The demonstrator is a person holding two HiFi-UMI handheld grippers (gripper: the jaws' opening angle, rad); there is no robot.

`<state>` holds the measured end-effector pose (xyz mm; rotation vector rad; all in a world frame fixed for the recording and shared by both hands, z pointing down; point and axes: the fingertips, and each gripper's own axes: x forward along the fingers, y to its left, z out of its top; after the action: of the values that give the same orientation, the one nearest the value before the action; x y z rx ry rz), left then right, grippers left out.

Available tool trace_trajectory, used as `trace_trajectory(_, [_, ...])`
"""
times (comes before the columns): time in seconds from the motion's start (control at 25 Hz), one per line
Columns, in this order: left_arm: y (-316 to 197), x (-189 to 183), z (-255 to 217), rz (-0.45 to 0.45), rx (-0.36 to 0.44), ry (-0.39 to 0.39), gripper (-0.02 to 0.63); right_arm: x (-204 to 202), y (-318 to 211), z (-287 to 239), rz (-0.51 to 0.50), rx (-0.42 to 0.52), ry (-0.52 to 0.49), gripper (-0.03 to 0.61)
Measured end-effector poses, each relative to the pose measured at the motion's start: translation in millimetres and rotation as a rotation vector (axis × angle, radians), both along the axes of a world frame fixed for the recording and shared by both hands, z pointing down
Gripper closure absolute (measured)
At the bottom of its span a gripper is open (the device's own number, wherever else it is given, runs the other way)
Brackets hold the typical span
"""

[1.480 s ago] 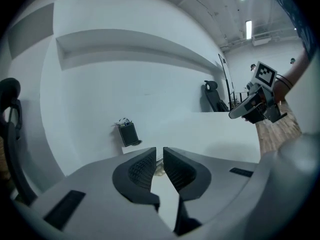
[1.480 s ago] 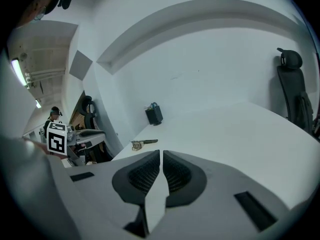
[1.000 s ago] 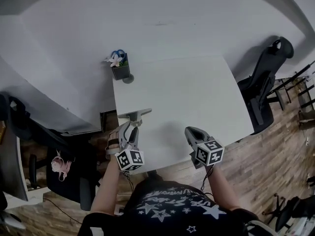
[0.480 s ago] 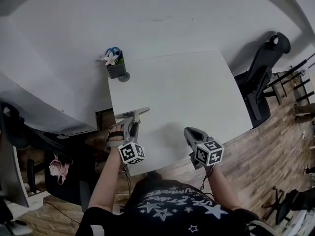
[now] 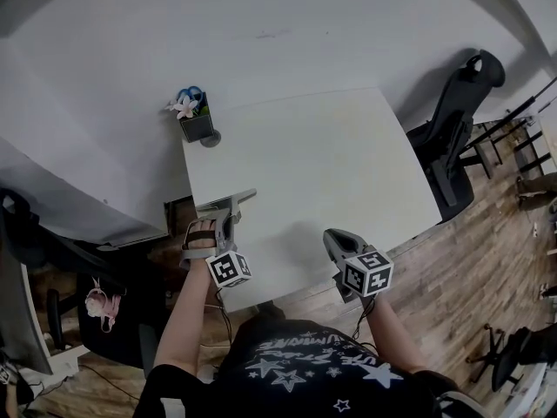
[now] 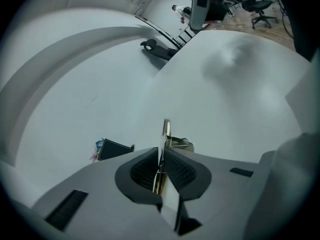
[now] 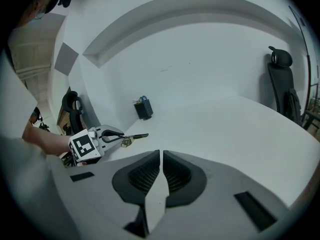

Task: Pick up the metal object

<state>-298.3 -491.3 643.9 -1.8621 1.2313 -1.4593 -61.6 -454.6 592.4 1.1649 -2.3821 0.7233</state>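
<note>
A thin flat metal object (image 6: 166, 129) with a brass-coloured fitting stands on edge between the pads of my left gripper (image 6: 161, 156), whose jaws have just been closing onto it. It sticks out forward past the fingertips. In the head view the left gripper (image 5: 228, 212) sits at the white table's (image 5: 331, 164) near left corner, the metal object (image 5: 238, 198) at its tip. From the right gripper view I see the left gripper (image 7: 107, 136) gripping the metal object (image 7: 134, 135) just above the tabletop. My right gripper (image 7: 161, 159) is shut with nothing in it, and the head view shows that right gripper (image 5: 335, 238) over the near table edge.
A black pen holder (image 5: 193, 122) with a flower stands at the table's far left corner against the white wall. A black office chair (image 5: 452, 120) stands right of the table. Another chair and a dark desk are on the left, over the wooden floor.
The left gripper's jaws have closed on the metal object. That hand has sunk slightly and rolled. The right gripper has stayed in place.
</note>
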Motion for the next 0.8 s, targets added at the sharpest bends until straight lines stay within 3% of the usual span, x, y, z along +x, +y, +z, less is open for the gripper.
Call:
trace_trajectory(0.08, [0, 1, -1, 0.023, -0.004, -0.031, 0.572, 3, 2, 0, 0.005, 0.0, -0.003, 0.528])
trace_trajectory(0.24, [-1, 3, -10, 0.033, -0.024, -0.002, 0.577, 10, 5, 0, 0.012, 0.001, -0.012, 0.528])
trace_trajectory(0.56, [15, 12, -60, 0.003, 0.07, 0.03, 0.578, 7, 10, -11, -0.016, 0.02, -0.062, 0.528])
trace_trajectory(0.8, [51, 28, -83, -0.034, 0.095, 0.098, 0.578, 10, 29, -31, -0.066, 0.075, -0.091, 0.528])
